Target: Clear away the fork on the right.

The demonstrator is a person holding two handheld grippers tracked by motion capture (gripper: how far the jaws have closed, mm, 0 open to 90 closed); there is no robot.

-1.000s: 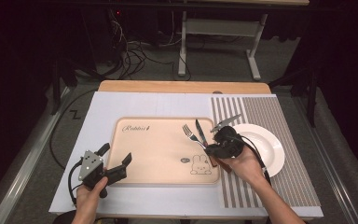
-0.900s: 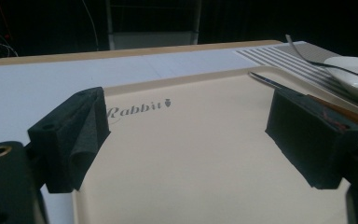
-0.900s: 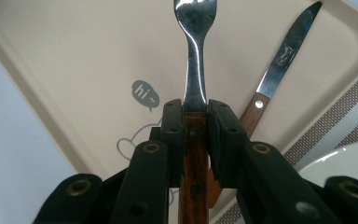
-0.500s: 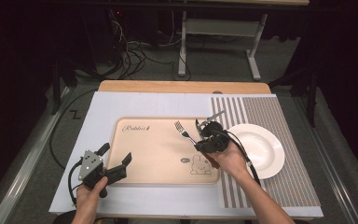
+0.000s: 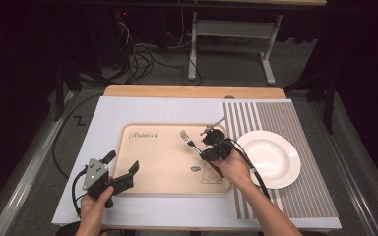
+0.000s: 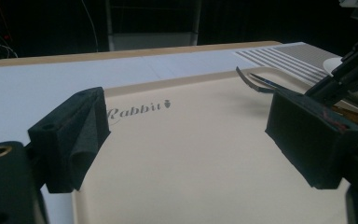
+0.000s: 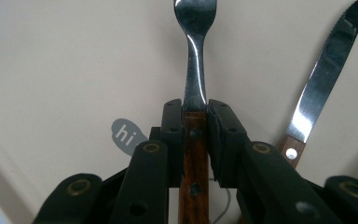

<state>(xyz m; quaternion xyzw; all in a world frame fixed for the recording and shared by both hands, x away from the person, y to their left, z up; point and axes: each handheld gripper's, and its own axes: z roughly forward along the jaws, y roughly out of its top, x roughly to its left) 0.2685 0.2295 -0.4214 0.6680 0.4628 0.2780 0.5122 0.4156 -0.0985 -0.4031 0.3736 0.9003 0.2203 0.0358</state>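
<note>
A: What's changed since a sec ago?

B: My right gripper (image 5: 203, 145) w/ the fork (image 5: 189, 140) has gone left, off the white plate (image 5: 268, 158) and out over the beige tray (image 5: 167, 169). My left gripper (image 5: 123, 169) hasn't budged.

A: Fork's heading?

B: Long axis runs away from the plate, tines up-left.

A: Grip?

B: Right jaws nearly closed, clamped on its brown wood handle (image 7: 193, 154); shiny steel neck sticks out. Steel knife (image 7: 324, 74) lies just beside. Left jaws wide apart, holding nothing.

fork (image 7: 195, 56) tines cut off at top edge, knife (image 7: 324, 79) handle partly hidden
</note>
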